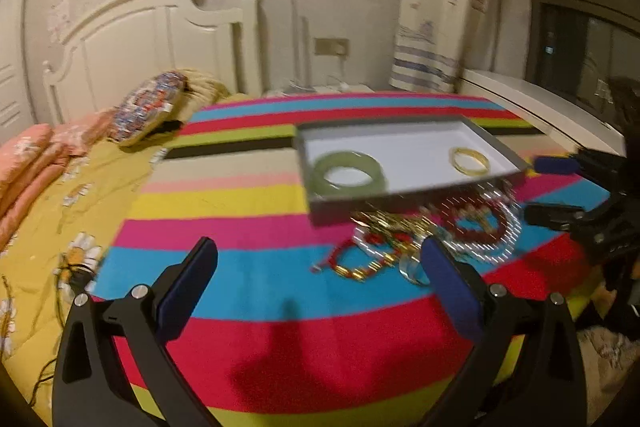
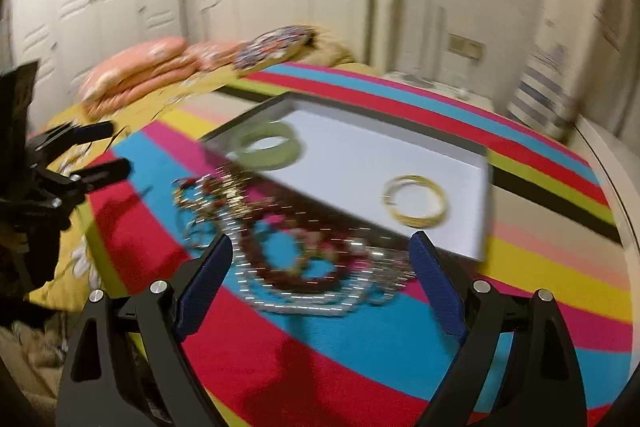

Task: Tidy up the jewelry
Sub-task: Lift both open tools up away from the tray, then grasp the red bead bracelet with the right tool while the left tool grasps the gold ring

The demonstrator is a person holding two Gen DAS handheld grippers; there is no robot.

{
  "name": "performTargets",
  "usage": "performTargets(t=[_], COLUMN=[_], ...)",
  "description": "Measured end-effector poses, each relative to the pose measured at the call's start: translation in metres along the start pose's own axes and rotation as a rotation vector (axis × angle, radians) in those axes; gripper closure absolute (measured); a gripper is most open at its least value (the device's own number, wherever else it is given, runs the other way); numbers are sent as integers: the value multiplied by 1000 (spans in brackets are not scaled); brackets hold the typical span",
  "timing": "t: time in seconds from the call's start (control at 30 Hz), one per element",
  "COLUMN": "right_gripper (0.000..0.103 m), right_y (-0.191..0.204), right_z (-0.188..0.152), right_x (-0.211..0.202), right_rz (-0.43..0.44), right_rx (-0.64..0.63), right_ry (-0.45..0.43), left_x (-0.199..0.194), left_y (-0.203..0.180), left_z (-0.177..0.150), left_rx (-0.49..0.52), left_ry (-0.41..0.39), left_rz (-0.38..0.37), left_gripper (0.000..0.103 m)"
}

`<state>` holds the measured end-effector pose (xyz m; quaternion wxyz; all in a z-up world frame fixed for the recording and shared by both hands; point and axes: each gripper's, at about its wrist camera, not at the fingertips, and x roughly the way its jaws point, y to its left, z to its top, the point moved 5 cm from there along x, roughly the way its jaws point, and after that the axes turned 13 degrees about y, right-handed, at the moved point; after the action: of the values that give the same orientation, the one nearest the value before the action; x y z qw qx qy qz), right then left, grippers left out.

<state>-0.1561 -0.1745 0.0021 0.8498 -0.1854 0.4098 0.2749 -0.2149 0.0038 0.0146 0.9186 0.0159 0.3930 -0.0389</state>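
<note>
A grey tray with a white floor (image 1: 416, 151) (image 2: 360, 155) lies on the striped cloth. In it are a green jade bangle (image 1: 347, 174) (image 2: 269, 146) and a gold bangle (image 1: 470, 160) (image 2: 416, 201). In front of the tray lies a tangled pile of jewelry: red bead bracelets (image 1: 474, 223) (image 2: 280, 259), a silver chain (image 1: 496, 247) (image 2: 304, 297) and gold pieces (image 1: 384, 223). My left gripper (image 1: 320, 259) is open and empty, above the cloth just left of the pile. My right gripper (image 2: 322, 253) is open and empty, hovering over the pile.
The striped cloth (image 1: 260, 211) covers a round surface on a bed with a yellow flowered sheet (image 1: 48, 227), pink pillows (image 1: 28, 163) and a white headboard (image 1: 152, 35). The right gripper shows in the left view (image 1: 560, 187); the left gripper shows in the right view (image 2: 104, 151).
</note>
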Motion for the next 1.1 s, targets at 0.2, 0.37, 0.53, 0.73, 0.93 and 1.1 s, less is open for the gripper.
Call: performTargets(t=[0.2,0.37,0.53,0.73,0.93,1.1], right_gripper=[45,66,76,85,89,89], right_y=[22,27,27,32,21,9], right_z=[0,5,11,18,15,15], right_x=[16,26,41,56,41,19], right_rz=[50,120,168,182,199,229], right_rx=[-48,-44,-27,-21,35,87], right_ry=[57,96,146,191,134,52], left_x=[11,21,25,26,30,37], left_y=[-27,-31,-33,-41,-41,-44], left_z=[-11,-16,-24,-26,-23,-15], left_rx=[61,74,82,111,93,72], left_ry=[28,56,76,76,83,91], left_rz=[-61,-65,-77,-86,-124,-172], left_gripper=[2,2,2,2,2,2])
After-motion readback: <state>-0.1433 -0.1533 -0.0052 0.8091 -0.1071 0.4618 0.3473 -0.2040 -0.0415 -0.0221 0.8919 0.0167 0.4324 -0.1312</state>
